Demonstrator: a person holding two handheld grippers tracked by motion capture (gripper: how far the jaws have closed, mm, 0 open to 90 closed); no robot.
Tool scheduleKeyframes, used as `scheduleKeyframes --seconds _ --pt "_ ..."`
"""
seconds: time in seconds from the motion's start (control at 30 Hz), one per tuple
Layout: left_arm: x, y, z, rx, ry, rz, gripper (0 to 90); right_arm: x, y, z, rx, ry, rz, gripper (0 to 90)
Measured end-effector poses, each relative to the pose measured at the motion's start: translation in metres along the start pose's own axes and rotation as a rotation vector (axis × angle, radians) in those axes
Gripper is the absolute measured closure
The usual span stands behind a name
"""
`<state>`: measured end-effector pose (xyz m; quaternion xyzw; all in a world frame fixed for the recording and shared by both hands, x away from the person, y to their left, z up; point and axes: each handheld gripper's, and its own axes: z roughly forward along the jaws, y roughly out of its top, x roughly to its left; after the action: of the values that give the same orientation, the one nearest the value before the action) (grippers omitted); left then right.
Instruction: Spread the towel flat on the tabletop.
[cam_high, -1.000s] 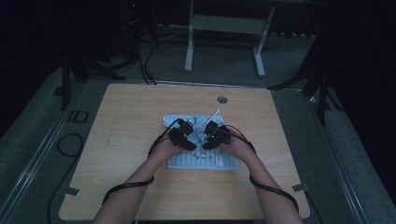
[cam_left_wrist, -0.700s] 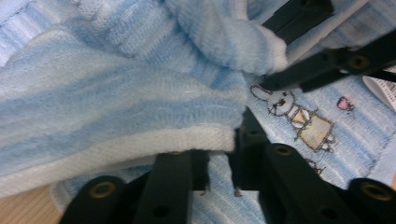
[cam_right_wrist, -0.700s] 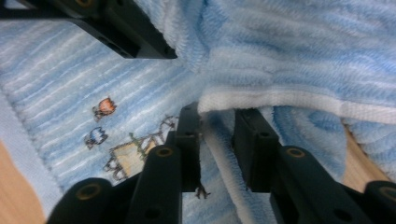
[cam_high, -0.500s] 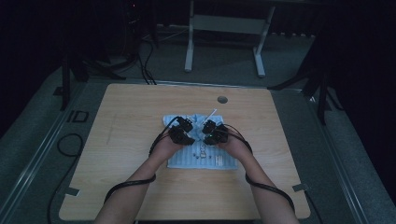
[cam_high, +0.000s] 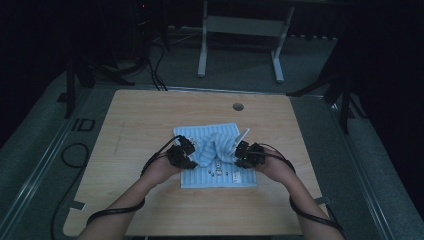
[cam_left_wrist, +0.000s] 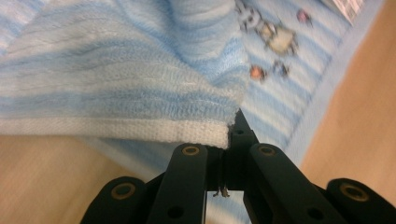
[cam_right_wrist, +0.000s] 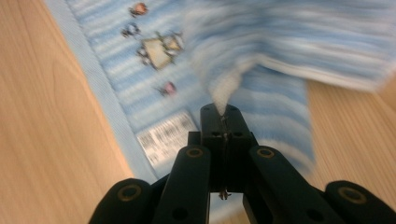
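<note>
A light blue striped towel (cam_high: 207, 134) lies in the middle of the wooden table (cam_high: 150, 115). My left gripper (cam_high: 184, 154) is shut on a white-hemmed edge of the towel (cam_left_wrist: 140, 84), as the left gripper view (cam_left_wrist: 232, 133) shows. My right gripper (cam_high: 243, 153) is shut on a pointed fold of the towel (cam_right_wrist: 289, 42), pinched at the jaw tips (cam_right_wrist: 224, 114). Between the two grippers a hump of cloth (cam_high: 216, 149) stands raised above the flat part. Small embroidered figures (cam_right_wrist: 156, 49) and a printed label (cam_right_wrist: 167, 136) show on the flat layer.
A round cable hole (cam_high: 238, 106) sits in the table's far side. Behind the table stands a white frame (cam_high: 240, 25), and cables (cam_high: 75, 152) lie on the floor at the left. Bare wood surrounds the towel on all sides.
Both grippers have closed on the towel and moved toward the person and slightly apart, lifting cloth with them. A raised fold now stands where the towel lay flat.
</note>
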<state>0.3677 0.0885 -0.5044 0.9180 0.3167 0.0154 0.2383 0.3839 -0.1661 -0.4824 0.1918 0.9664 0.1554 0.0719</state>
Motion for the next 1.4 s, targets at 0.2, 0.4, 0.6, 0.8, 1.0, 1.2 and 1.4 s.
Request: scheduleKeyframes --seconds 0.2,0.4,0.6,0.8,1.0,1.2,1.4 --pt "0.003 -0.013 -0.028 -0.028 0.003 -0.001 87.8 -0.014 -0.027 -0.029 -0.056 -0.037 0.078 89.8" --pt "0.027 -0.01 -0.044 -0.093 0.044 -0.08 87.7 -0.039 -0.038 -0.044 -0.106 -0.057 0.179 89.8" --pt "0.05 0.001 -0.034 -0.097 0.085 -0.157 87.7 -0.063 -0.033 -0.027 -0.081 -0.055 0.262 89.8" --pt "0.065 -0.001 -0.011 -0.049 0.083 -0.215 87.0 -0.075 -0.033 0.003 -0.044 -0.02 0.316 88.9" --pt "0.048 -0.012 -0.018 -0.064 0.159 -0.162 54.6 -0.072 -0.039 0.007 -0.039 -0.051 0.33 68.8" --pt "0.012 -0.017 -0.03 -0.077 0.11 -0.063 51.6 -0.051 -0.038 -0.006 -0.06 -0.034 0.263 68.1" --pt "-0.008 -0.021 -0.003 -0.045 0.023 -0.043 53.2 -0.026 -0.035 0.01 -0.07 0.009 0.22 68.4"
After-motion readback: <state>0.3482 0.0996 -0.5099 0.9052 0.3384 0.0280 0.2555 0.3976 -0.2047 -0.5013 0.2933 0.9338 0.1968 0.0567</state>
